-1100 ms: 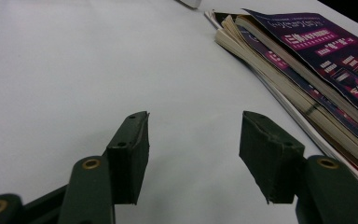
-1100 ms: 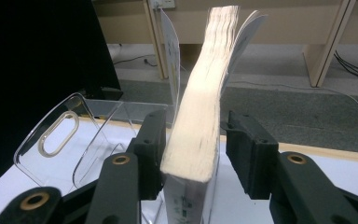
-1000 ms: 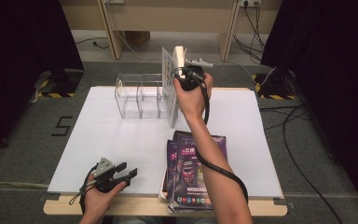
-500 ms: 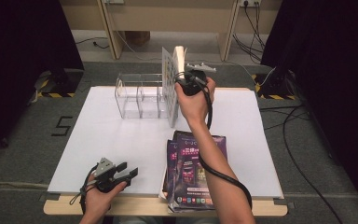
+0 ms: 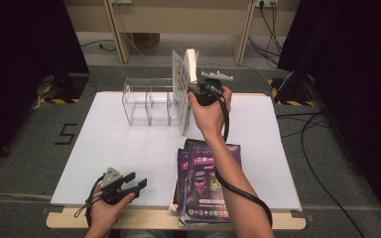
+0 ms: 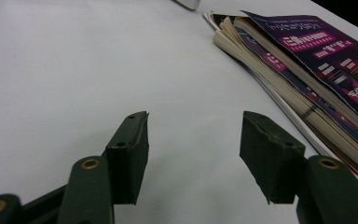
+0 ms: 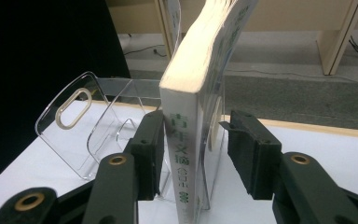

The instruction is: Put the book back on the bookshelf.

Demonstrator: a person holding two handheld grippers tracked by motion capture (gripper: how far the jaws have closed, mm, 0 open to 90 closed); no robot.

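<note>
Right gripper (image 7: pixel 193 154) fingers have just been opening, wide round upright book (image 7: pixel 186 140) in clear acrylic rack (image 5: pixel 151 101); should back off straight w/o tipping it. Left gripper (image 6: pixel 193 154) fingers wide, empty, over bench (image 5: pixel 129 144).

White bench (image 5: pixel 129 144), clear rack (image 5: pixel 149 101), purple magazines (image 5: pixel 206 173) with bright print; the book (image 7: pixel 186 140) between the black tool's jaws has a white spine with green lettering.

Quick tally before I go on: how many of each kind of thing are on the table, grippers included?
Clear plastic divider rack: 1
Upright white-spined book in the rack: 1
Stack of purple-covered magazines: 1
Black-jawed grippers: 2 (left gripper, right gripper)
Total: 5
</note>
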